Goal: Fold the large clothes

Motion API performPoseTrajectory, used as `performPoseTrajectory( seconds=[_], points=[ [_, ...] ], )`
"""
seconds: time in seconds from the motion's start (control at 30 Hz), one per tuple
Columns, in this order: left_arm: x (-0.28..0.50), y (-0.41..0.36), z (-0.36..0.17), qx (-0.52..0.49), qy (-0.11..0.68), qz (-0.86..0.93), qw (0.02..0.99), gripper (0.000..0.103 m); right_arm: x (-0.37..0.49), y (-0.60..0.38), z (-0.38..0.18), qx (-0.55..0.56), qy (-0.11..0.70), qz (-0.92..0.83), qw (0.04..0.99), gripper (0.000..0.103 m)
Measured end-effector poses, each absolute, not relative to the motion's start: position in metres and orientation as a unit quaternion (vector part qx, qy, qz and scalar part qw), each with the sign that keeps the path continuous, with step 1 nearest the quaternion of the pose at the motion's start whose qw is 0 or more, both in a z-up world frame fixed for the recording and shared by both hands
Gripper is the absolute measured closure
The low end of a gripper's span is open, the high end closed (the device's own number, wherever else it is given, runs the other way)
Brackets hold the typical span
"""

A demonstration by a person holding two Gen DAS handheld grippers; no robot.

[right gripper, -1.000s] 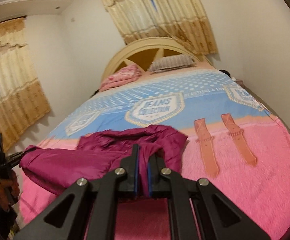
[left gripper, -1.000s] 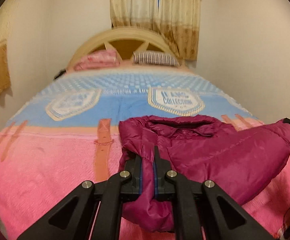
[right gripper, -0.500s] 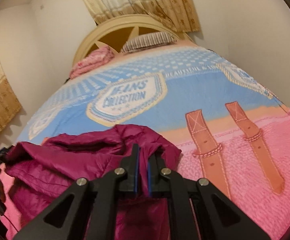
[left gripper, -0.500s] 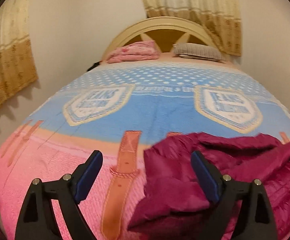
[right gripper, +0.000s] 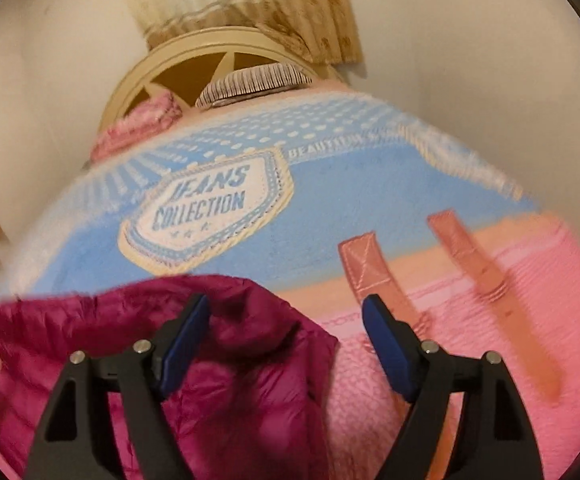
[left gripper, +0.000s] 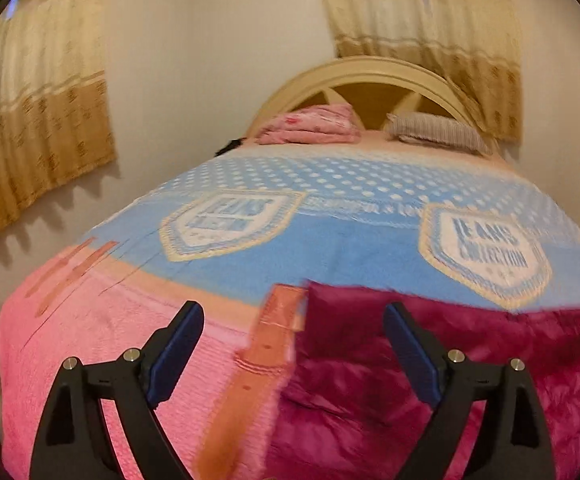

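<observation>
Through my left wrist camera, my left gripper (left gripper: 293,344) stands spread wide with nothing between its blue pads (left gripper: 178,352). The magenta puffer jacket (left gripper: 429,380) lies crumpled on the pink end of the bedspread (left gripper: 102,340), and my right-hand finger sits over its left edge while the other finger hangs over bare pink cover. An orange strap print (left gripper: 262,356) runs along the bedspread just beside the jacket's left edge, showing in the gap between my fingers. Beyond the jacket the bedspread turns blue, and past that a pink pillow (left gripper: 309,126) and a striped pillow (left gripper: 437,132) rest against the arched headboard (left gripper: 369,72).

Through my right wrist camera, my right gripper (right gripper: 286,336) is likewise opened wide and grips nothing. The jacket (right gripper: 226,360) lies on the near part of the bedspread (right gripper: 469,360); my left-hand finger is over it, the other finger over pink cover just off its right edge. Two orange strap prints (right gripper: 373,276) lie beside the jacket on that side.
</observation>
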State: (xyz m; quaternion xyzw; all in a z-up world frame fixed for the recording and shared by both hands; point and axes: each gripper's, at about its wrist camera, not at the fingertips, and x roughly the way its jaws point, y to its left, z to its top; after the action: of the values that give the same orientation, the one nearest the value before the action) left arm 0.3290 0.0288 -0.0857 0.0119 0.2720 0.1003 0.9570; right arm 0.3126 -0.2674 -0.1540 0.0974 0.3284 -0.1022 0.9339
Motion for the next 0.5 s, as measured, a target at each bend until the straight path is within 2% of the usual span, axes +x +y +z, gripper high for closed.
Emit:
performPoseTrajectory(
  seconds=[0.13, 0.27, 0.37, 0.5],
  points=[
    [0.337, -0.004, -0.097, 0.052, 0.270, 0.087, 0.958, 0.011, 0.303, -0.204, -0.142, 0.025, 0.309, -0.082, 0.947, 0.021],
    [0.356, -0.025, -0.108, 0.078, 0.282, 0.078, 0.953, 0.011, 0.322, -0.159, -0.154, -0.015, 0.324, -0.033, 0.945, 0.024],
    [0.375, -0.035, -0.122, 0.098, 0.295, 0.083, 0.947, 0.011, 0.340, -0.154, -0.173, -0.046, 0.334, -0.055, 0.940, 0.024],
    [0.395, -0.036, -0.148, 0.098, 0.330, 0.081, 0.935, 0.011, 0.357, -0.181, -0.207, -0.018, 0.368, -0.080, 0.926, 0.024]
  ],
)
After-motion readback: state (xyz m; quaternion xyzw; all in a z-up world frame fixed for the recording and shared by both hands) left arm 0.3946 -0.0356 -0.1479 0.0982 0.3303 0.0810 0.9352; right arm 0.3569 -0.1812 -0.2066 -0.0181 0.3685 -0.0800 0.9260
